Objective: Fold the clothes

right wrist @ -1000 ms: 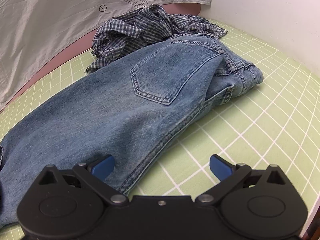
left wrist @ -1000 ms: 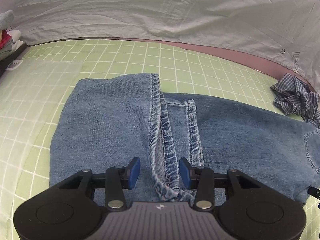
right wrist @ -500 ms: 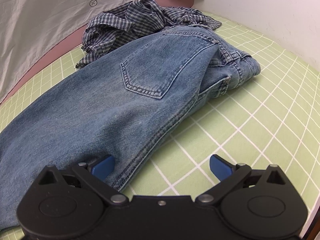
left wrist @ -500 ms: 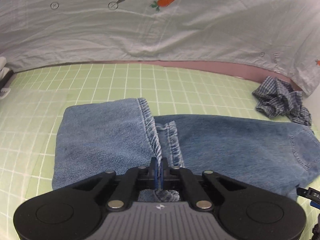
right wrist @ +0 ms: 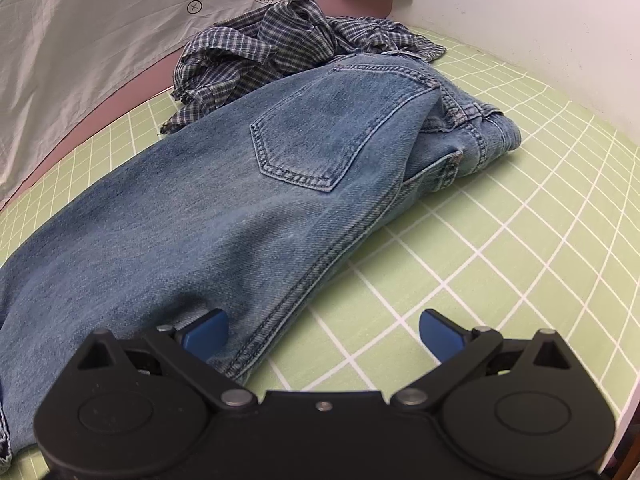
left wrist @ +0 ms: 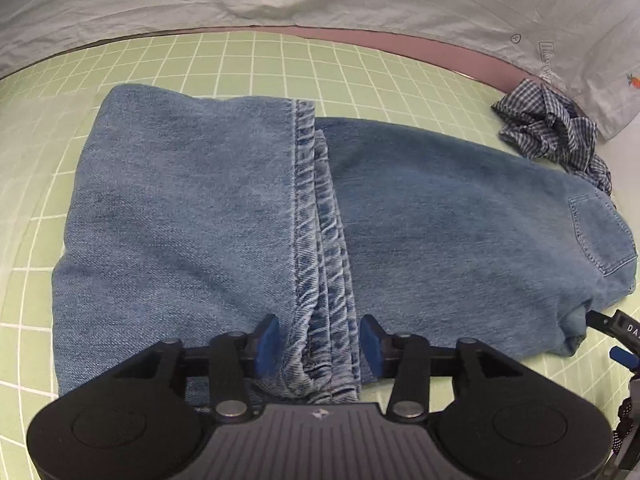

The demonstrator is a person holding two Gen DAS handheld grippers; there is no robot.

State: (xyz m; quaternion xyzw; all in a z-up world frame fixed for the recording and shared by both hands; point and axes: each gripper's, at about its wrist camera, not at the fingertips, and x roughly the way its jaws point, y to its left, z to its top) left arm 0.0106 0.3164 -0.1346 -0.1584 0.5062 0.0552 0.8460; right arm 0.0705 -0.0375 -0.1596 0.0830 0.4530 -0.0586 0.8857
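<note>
1. Jeans (left wrist: 420,208) lie on the green mat (right wrist: 500,240), long axis running left-right, leg ends doubled back over the middle.
2. Left gripper (left wrist: 320,346) is apart, jaws straddling the stacked hems (left wrist: 320,216) dead ahead, not clamped.
3. Right gripper (right wrist: 322,326) is wide apart at the near side seam, below the pocket.
4. Left is nearer the hems, right nearer the waist. Checked shirt (right wrist: 280,48) is crumpled behind.

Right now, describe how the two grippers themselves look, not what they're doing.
Both are matte black. The left gripper has blue pads, linkage arms with silver pivot pins, round housings on both sides and a ribbed grey centre plate with a small logo. The right gripper has the same blue pads, silver pins and round housings, but a plain black centre with one small screw.
</note>
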